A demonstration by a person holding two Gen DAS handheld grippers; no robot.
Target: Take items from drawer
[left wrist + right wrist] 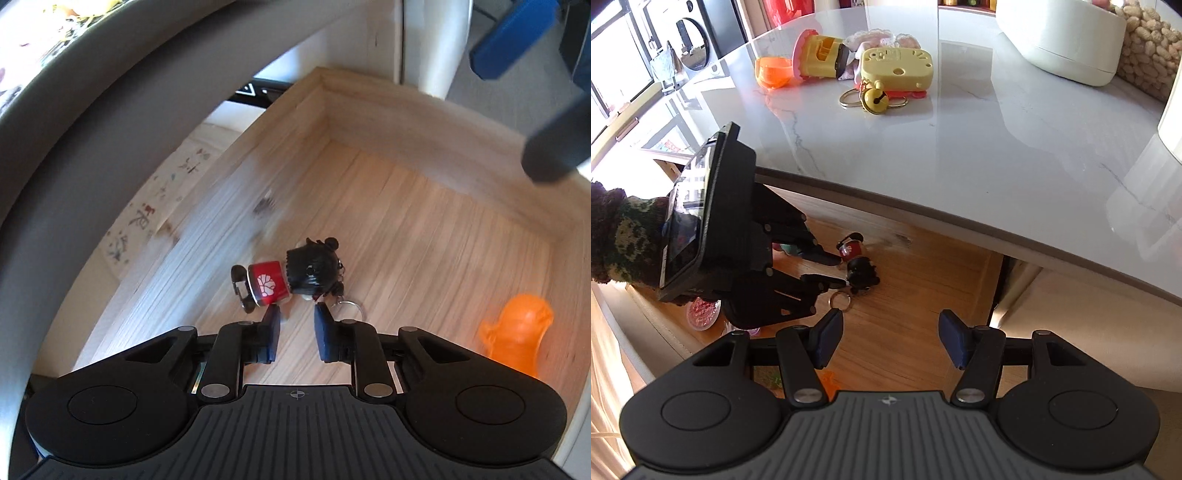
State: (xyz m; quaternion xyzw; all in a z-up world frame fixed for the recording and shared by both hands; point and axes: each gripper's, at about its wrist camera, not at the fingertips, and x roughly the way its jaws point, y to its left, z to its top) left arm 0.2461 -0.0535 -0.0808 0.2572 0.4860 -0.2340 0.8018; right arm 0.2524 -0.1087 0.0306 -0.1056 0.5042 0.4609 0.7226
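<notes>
My left gripper (296, 317) low inside the wooden drawer (424, 122), fingers narrowly parted and pinching nothing, red-and-black keychain figure (295, 275) just beyond their tips, orange toy (517, 332) at right, my right gripper (891, 334) spread wide, empty, above.
</notes>
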